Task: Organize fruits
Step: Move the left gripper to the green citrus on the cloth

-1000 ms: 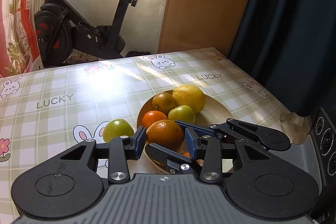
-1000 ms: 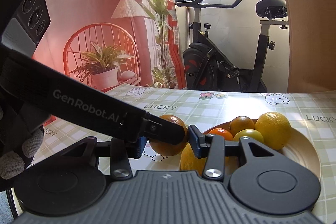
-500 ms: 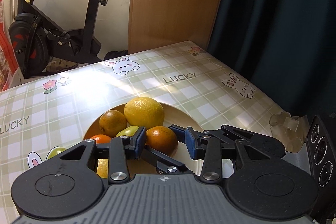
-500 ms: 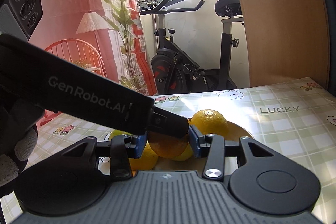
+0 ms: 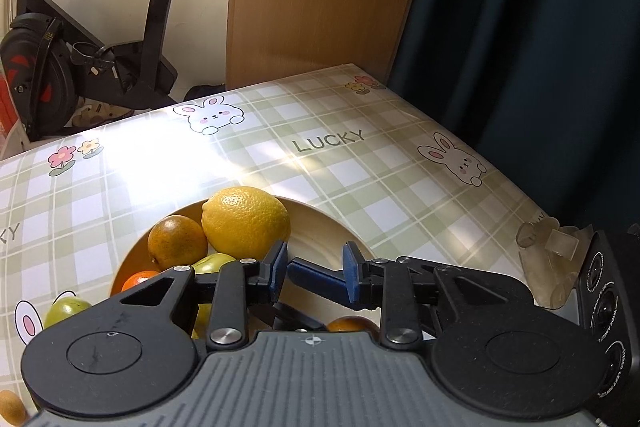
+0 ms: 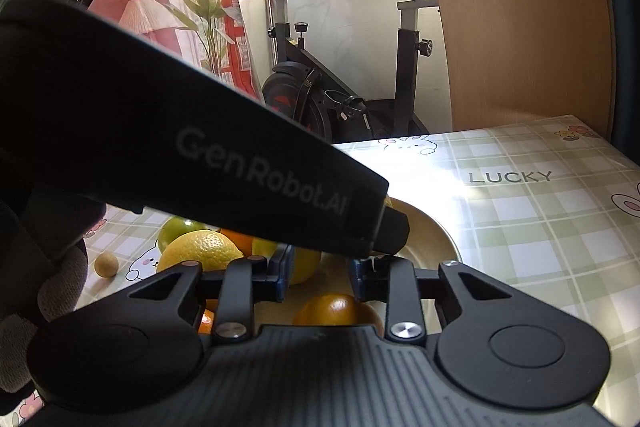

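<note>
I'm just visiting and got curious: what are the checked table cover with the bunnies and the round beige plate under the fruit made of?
The checked bunny-print table cover looks like glossy plastic or oilcloth: sunlight glares off it in a bright sheen. The round beige plate seems smooth and satiny, perhaps ceramic, melamine or bamboo; its look alone cannot settle which.

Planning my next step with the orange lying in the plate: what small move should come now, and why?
Probably swing the left gripper, whose jaws are closing on nothing, toward the green fruit. It lies on the tablecloth beside the plate, while the orange rests inside.
</note>
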The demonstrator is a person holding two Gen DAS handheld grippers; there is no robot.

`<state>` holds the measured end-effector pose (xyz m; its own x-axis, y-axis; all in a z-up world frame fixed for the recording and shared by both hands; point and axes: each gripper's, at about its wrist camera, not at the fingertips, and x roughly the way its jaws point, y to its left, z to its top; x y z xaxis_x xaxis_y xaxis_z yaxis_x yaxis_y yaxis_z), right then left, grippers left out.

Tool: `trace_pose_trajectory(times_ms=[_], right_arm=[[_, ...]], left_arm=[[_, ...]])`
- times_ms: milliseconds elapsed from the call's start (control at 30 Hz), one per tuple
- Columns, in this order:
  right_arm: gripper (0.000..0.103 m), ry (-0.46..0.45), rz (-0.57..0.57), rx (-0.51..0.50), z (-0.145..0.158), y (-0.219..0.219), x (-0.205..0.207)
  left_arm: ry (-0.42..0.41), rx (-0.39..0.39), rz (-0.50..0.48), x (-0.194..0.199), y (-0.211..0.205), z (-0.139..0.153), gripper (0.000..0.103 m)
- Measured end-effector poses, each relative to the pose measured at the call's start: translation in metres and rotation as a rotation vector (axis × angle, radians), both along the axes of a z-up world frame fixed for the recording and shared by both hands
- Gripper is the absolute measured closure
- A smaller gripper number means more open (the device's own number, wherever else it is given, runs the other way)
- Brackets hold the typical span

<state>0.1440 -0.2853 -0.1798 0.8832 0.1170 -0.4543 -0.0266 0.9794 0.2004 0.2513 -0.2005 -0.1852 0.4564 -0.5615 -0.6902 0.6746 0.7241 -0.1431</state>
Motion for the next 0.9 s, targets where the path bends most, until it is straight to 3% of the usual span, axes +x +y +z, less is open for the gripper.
trace_pose_trajectory(times_ms=[267,600,900], right_arm=[[0.070,-0.050,-0.017,0.036,-0.001,-0.009,-0.012],[0.070,-0.059,-0.036,0.035,0.001,-0.012,-0.015],[0.070,-0.036,-0.058,0.058,0.009,-0.007,-0.016]], left_arm=[[-0.026,-0.032,0.040,0.002,0.030,0.015,0.070],[-0.039,-0.091,0.168,0.010,0.112,0.040,0.069],[-0.028,-0.111,0.255,0.023,0.174,0.039,0.063]])
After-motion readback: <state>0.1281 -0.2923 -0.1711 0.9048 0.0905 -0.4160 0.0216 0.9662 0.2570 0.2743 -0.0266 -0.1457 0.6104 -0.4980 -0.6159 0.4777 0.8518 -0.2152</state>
